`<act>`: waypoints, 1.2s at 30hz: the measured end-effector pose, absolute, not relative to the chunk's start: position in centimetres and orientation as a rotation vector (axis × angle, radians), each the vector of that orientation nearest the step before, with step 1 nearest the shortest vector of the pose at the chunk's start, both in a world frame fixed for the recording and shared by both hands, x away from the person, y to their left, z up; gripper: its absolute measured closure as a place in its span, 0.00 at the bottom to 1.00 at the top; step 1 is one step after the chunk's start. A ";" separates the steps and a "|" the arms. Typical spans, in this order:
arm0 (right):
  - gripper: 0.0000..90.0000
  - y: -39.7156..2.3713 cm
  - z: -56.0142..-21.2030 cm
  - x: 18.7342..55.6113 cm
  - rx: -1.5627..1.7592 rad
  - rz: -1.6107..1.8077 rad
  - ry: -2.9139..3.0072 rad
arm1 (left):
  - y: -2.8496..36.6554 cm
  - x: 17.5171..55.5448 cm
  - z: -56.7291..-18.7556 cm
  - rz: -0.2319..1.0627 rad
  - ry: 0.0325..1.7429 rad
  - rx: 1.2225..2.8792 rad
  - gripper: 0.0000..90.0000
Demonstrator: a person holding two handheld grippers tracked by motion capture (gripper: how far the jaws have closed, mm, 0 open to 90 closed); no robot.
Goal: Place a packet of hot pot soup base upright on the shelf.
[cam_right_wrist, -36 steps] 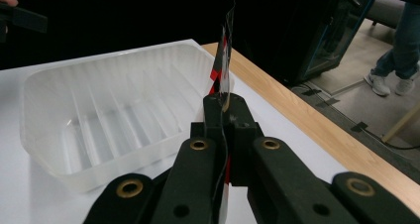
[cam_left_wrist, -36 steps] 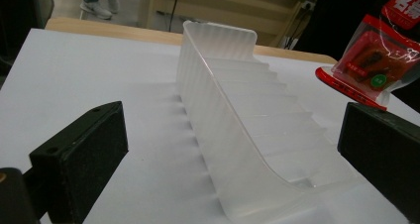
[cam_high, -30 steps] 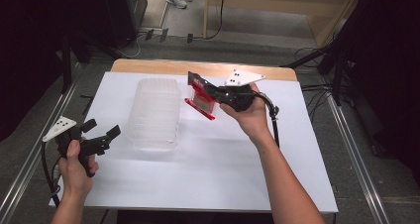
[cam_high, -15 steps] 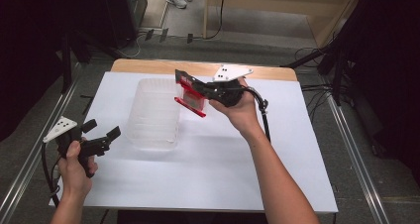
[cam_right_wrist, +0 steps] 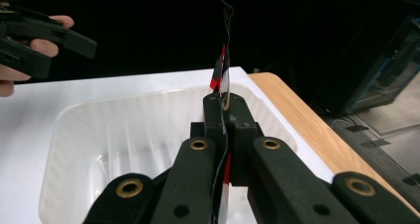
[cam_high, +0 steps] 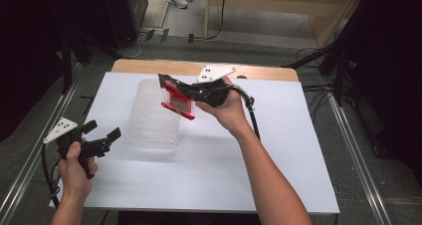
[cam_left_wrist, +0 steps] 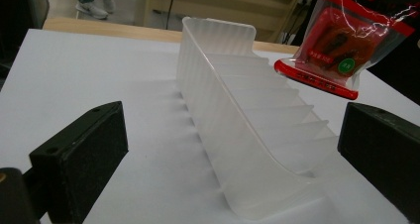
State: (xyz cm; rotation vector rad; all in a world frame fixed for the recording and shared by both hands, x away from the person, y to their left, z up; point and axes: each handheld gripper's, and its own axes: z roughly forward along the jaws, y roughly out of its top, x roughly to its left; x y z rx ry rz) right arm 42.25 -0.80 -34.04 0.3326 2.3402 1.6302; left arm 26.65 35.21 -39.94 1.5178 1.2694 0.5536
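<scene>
Right gripper [cam_high: 169,85] clamped on red snack packet [cam_high: 178,103], carrying over clear plastic bin [cam_high: 152,128] — next: lower, release inside. Left gripper [cam_high: 102,138] released — idle, near-left tabletop [cam_high: 278,150].

A small red-and-clear packet [cam_high: 177,102] is hanging in the air above the right side of a translucent plastic bin [cam_high: 152,118]. It is being pinched along its top edge by the fingers of the right gripper [cam_high: 166,83], and it is tilting so its red lower edge is pointing down toward the bin. In the left gripper view dark contents and a green round sticker are showing through its clear front [cam_left_wrist: 341,43]. The bin [cam_left_wrist: 237,120] is lying empty on the white table [cam_high: 209,165], open side up, with ribbed walls and its long side running away from the person.
</scene>
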 end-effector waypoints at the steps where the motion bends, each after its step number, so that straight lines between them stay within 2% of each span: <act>1: 1.00 -0.6 -34.1 42.2 0.324 1.630 2.345 | 35.2 26.6 -39.9 0.554 1.269 1.519 0.00; 36: 1.00 5.1 -35.1 42.0 0.084 1.667 2.487 | 35.2 26.7 -40.1 0.545 1.268 1.515 0.00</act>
